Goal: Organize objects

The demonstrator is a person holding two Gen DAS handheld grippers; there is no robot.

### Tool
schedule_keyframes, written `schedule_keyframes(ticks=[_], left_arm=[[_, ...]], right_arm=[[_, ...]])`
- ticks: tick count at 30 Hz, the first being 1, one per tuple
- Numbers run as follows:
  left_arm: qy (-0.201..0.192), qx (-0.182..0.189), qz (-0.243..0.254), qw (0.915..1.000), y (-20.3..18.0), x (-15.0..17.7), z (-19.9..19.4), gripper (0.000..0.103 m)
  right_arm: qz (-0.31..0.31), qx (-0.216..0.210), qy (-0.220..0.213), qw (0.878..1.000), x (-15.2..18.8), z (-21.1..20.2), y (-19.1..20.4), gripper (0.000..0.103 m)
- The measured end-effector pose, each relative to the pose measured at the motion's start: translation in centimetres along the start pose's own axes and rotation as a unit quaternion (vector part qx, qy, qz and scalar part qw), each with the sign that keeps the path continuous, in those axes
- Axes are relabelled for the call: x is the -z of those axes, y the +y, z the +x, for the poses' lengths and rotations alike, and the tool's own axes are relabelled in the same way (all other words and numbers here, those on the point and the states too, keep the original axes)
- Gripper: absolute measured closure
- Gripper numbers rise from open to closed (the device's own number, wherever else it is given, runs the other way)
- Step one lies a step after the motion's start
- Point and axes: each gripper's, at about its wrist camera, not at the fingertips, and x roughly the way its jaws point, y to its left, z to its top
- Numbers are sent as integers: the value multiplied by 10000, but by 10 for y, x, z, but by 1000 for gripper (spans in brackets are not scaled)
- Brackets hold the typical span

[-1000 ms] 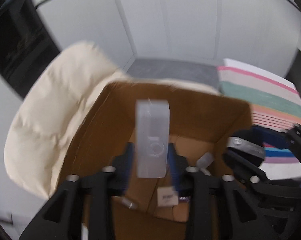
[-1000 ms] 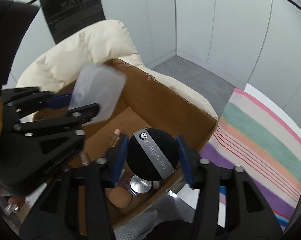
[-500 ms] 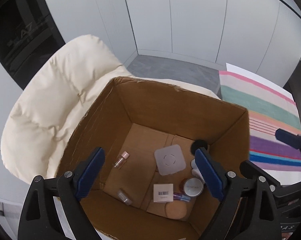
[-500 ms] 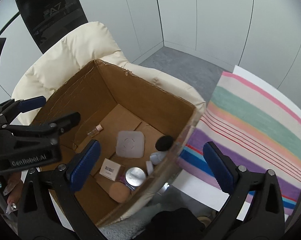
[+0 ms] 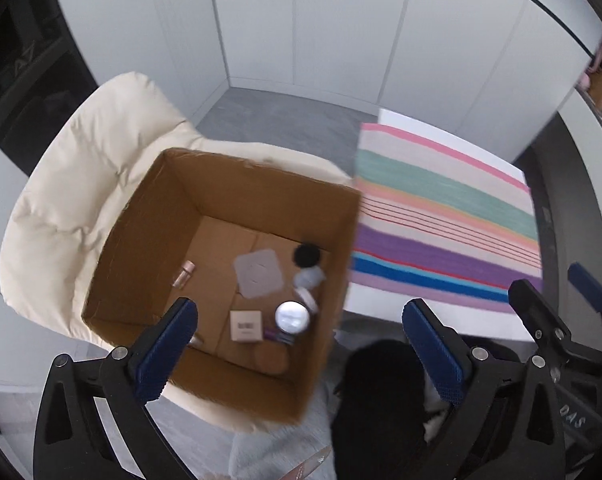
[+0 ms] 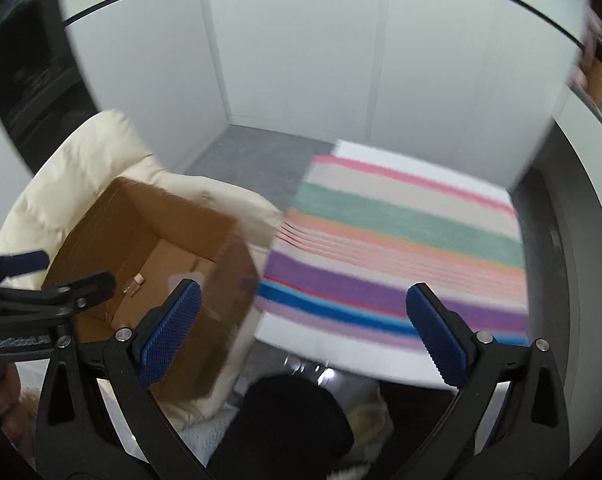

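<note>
Held two hand-held grippers, left hand-held gripper (image 5: 301,344) still widening, right hand-held gripper (image 6: 307,334) wide, both empty, above one cardboard box (image 5: 153,208) (several small items inside).

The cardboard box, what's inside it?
Inside the cardboard box lie a grey square pad, a black puff, a shiny round tin, a small white carton and a pinkish vial. The near wall hides the closest floor.

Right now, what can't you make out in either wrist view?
- Left wrist view: print on the small square carton in the cardboard box is too small and blurred.
- Right wrist view: most of the box floor is hidden by its near wall; motion blur.
- Striped cloth: near edge hidden by the right tool.
</note>
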Motion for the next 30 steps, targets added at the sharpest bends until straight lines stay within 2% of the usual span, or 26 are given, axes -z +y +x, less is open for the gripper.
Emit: schedule_keyframes(ticks=[4, 7, 12, 20, 30], left_arm=[[-194, -286, 290, 9990, -26, 7, -30, 0], [-229, -424, 367, 9982, -36, 11, -42, 0], [-185, -377, 575, 9975, -54, 19, -56, 0], [-227, -338, 833, 9957, -72, 28, -68, 0], [-338, -313, 858, 9952, -73, 33, -81, 0]], right_arm=[[438, -291, 327, 9981, 10, -20, -33, 0], [641, -179, 448, 9968, 19, -31, -51, 0], [785, -160, 783, 9937, 28, -46, -59, 0], [654, 106, 411, 9970, 30, -75, -49, 0], [740, 133, 403, 9964, 33, -79, -51, 0]])
